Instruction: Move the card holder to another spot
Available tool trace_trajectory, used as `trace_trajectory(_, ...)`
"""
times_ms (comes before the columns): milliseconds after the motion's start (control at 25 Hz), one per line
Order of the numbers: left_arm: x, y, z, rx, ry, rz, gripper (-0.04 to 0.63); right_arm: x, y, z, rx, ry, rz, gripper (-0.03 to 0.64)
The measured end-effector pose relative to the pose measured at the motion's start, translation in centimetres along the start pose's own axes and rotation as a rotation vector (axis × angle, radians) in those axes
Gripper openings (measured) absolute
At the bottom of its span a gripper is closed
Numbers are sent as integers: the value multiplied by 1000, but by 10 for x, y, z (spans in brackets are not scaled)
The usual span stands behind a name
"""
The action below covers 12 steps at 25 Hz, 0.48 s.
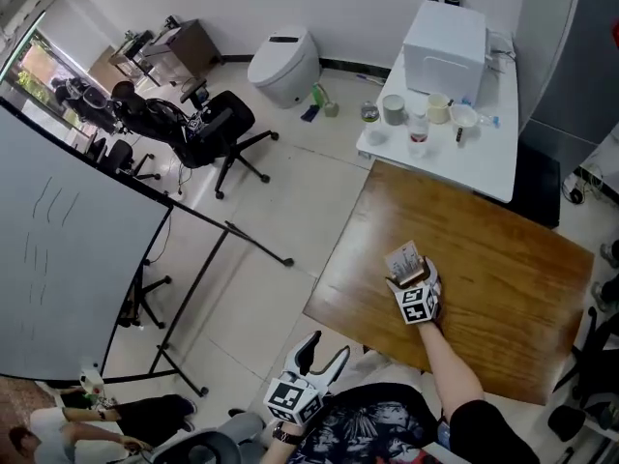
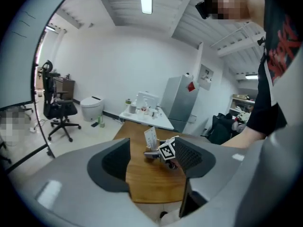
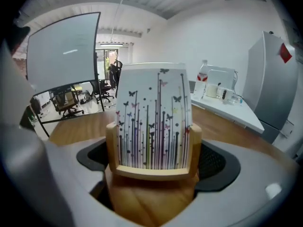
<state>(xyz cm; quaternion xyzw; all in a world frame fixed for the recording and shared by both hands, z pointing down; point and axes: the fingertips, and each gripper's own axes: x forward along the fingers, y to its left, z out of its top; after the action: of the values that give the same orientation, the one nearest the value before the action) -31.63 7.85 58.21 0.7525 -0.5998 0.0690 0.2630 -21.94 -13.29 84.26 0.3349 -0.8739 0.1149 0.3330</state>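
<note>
A wooden card holder (image 1: 406,262) with a butterfly-printed card stands near the left edge of the brown table (image 1: 503,298). My right gripper (image 1: 407,272) is shut on it. In the right gripper view the holder (image 3: 152,126) fills the space between the pads, which press on both its sides. Whether its base touches the table I cannot tell. My left gripper (image 1: 327,346) hangs open and empty off the table's near left corner. From the left gripper view the holder (image 2: 150,138) shows far off, beyond the open left gripper (image 2: 151,162).
A white table (image 1: 464,133) beyond the brown one carries a white box (image 1: 445,37), cups and a bottle. A black office chair (image 1: 218,129), a white toilet-shaped unit (image 1: 285,66) and a whiteboard on a stand (image 1: 68,249) occupy the floor to the left.
</note>
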Motion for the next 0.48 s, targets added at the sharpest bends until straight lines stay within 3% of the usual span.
trace_trajectory(120,-21,28,-5,-36,-1,84,278,35,-4,4,16,6,-46,538)
trace_trajectory(240,-22,38,-10,-56,-1,98,278,35,2,-9,109,67,-15,581)
trace_trajectory(320,-9,34,-10,-47,-5,55,279,11,-4,-19,191,66,-17,581)
trace_trajectory(480,37,-4,5,2,-13,-103,278,-116,-51,-40,440,-109,-96,580)
